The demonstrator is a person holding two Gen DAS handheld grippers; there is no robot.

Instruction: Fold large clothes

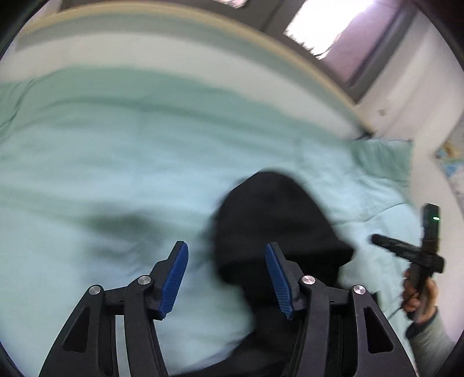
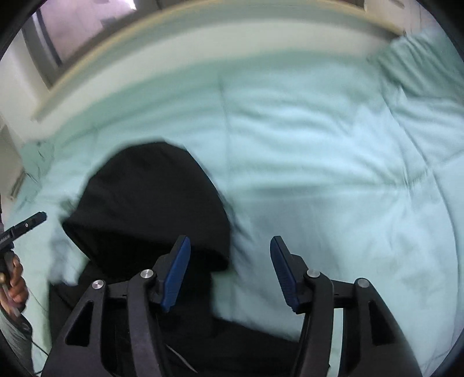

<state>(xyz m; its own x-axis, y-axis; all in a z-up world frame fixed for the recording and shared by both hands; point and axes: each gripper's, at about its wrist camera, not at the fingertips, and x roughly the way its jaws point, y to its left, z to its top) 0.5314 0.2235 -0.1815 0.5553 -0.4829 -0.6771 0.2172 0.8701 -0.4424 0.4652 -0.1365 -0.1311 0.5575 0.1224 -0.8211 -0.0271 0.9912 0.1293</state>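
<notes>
Black fabric, a large soft garment with what looks like a rounded hood, lies on the pale mint-green quilted bed cover, near me and bunched rather than flat. My left tool stands partly open with nothing between its blue ribbed pads; the right pad sits over the dark cloth's left edge, though I cannot tell if it touches. My right tool is likewise partly open and empty, its left pad over the garment and its right pad over bare quilt. Both hang just above the cloth, one at each side, which I judge suits taking two edges for a fold. Blur smears the picture, so the garment's exact shape is uncertain. Beyond the quilt runs a cream bed edge, then a bright window and a white wall to the far right.
</notes>
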